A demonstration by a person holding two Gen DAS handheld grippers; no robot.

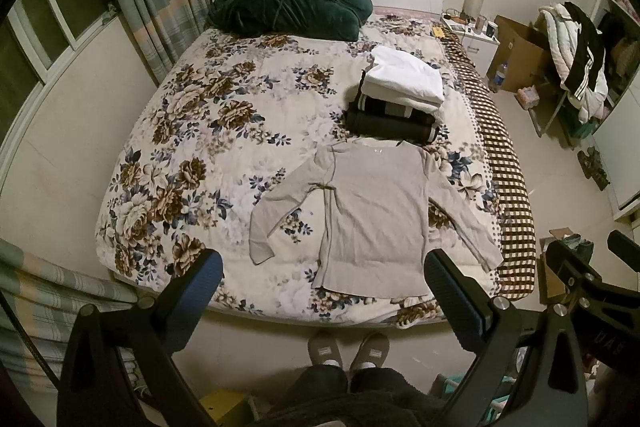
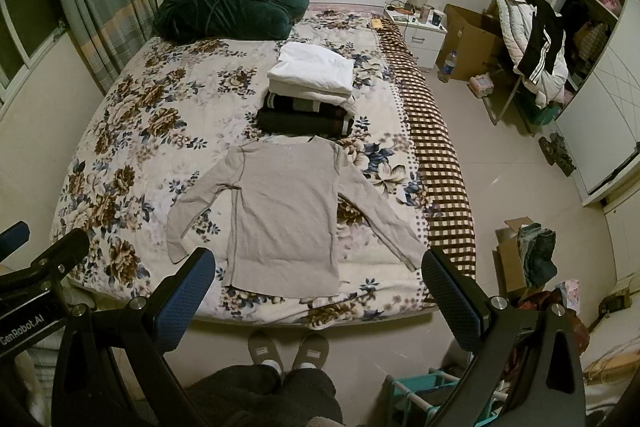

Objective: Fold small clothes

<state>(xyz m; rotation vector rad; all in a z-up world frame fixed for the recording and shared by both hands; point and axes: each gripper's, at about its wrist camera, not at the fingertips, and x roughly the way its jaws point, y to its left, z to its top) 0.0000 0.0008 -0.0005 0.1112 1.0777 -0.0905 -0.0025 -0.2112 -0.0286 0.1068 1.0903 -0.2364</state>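
A beige long-sleeved shirt [image 1: 372, 215] [image 2: 284, 215] lies flat on the floral bedspread [image 1: 192, 131] [image 2: 132, 131] near the foot of the bed, sleeves spread to both sides. Behind its collar sits a stack of folded clothes [image 1: 400, 95] [image 2: 310, 89], white pieces on top of dark ones. My left gripper [image 1: 322, 275] is open, held high above the bed's foot edge with nothing between its blue pads. My right gripper [image 2: 318, 275] is open too, at a similar height, empty. Each gripper's frame shows at the other view's edge.
A dark green blanket [image 1: 288, 1] is bundled at the headboard. A brown checked cover [image 1: 504, 163] runs down the bed's right side. To the right are a nightstand [image 2: 420, 27], cardboard boxes [image 2: 468, 39], a clothes-laden rack [image 2: 536, 47]. A person's slippered feet [image 2: 286, 349] stand at the bed's foot.
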